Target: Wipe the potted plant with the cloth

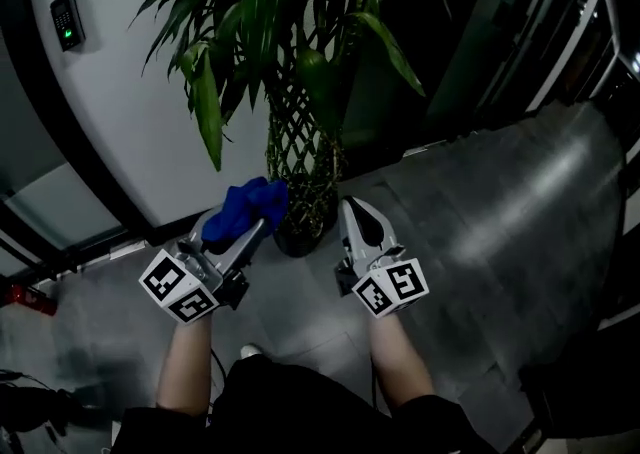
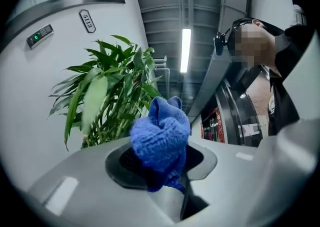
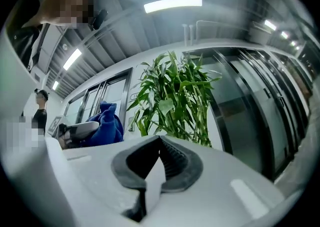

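Potted plant (image 1: 290, 62) stands on the grey floor (image 1: 480, 242) by a curved white wall (image 1: 120, 112); its dark round pot (image 1: 300, 234) holds lattice-woven stems (image 1: 300, 147) that rise into long, glossy green leaves. The bunched blue cloth (image 1: 245, 207) sits just left of the stems' base, pinched in the left gripper (image 1: 243, 232); the right gripper (image 1: 357, 225), just right of the pot, has its jaws pressed together on nothing.

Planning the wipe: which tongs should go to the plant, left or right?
Left. The left tongs are shut on the blue cloth, near the potted plant; the right tongs are shut and empty.
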Motion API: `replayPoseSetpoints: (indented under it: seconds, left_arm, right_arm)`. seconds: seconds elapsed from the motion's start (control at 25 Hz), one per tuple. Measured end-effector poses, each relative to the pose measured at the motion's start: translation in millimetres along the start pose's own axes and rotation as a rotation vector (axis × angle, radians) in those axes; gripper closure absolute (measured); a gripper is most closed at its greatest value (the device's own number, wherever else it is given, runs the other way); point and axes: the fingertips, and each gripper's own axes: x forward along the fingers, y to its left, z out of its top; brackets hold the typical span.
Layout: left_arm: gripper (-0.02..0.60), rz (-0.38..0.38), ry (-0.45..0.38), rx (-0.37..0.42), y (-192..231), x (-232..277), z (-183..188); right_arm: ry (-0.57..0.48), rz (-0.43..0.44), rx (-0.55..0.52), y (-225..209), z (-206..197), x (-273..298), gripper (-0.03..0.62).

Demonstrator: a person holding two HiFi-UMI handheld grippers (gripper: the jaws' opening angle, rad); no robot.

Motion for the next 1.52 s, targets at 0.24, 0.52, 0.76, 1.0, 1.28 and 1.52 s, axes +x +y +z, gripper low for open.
replayPoseSetpoints:
  seconds: [0.24,0.52,0.76,1.0,1.28,1.52]
  left_arm:
    - [0.430,0.008,-0.017,0.095,3.8,23.6,23.8]
    - [0.430,0.072,0.002,0.253,24.4,63.3,54.1]
    - [0.430,0.115,0.004,0.428,26.9,103.8,91.7]
    - [0.430,0.273,0.061,0.551,46.6,151.8,127.0]
    - [0.430,0.362,0.249,0.767,60.7,196.4,114.8]
    - [0.430,0.374,0.370,0.802,67.1,205.2,92.9]
  right_arm:
    - [-0.008,-0.004,-0.018,-15.3,7.2,16.8,0.591]
    - [-0.002,-0.035,-0.050,-47.0,12.7,55.7,0.591]
    - [-0.013,0.088,-0.032,-62.8,17.4,108.5,0.591]
    - [-0.043,0.246,-0.036,-68.7,37.1,154.5,0.591]
    - [-0.045,0.417,-0.012,-45.3,38.7,184.1,0.591]
    - [-0.089,0.510,-0.018,-27.9,54.5,184.1,0.591]
